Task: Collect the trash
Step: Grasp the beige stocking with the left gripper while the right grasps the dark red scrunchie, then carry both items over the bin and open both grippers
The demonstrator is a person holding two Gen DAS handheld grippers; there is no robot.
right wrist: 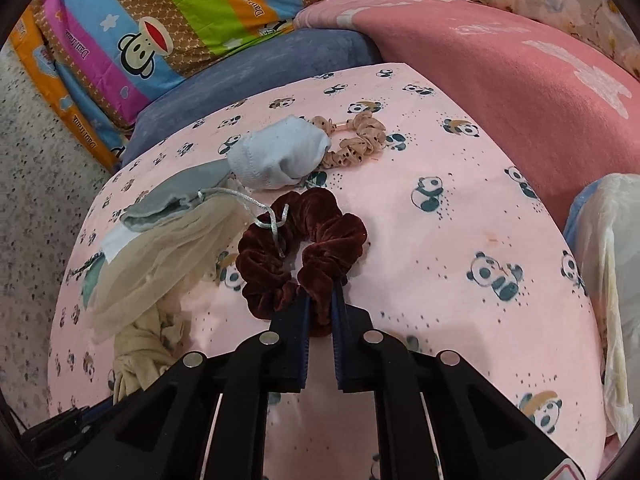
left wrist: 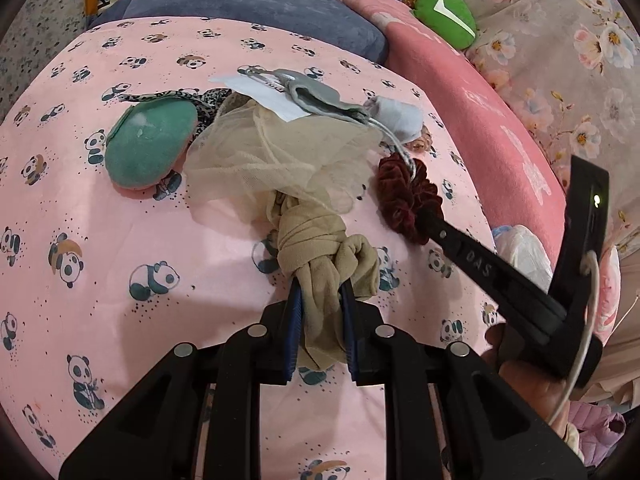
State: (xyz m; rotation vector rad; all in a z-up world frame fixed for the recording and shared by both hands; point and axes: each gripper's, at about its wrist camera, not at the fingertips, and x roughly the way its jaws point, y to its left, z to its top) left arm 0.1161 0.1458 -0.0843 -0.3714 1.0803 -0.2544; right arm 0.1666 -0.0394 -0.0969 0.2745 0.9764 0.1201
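Note:
My left gripper is shut on a knotted beige stocking that lies on the pink panda sheet. A beige mesh net spreads just beyond it. My right gripper is shut on a dark red velvet scrunchie; the scrunchie also shows in the left wrist view. A grey pouch with a silver cord lies over the net, its cord across the scrunchie. A pale blue sock and a beige dotted scrunchie lie farther back.
A green pad and a leopard-print strap lie left of the net. A white paper sits under the pouch. A blue cushion, a pink blanket and a white plastic bag border the sheet.

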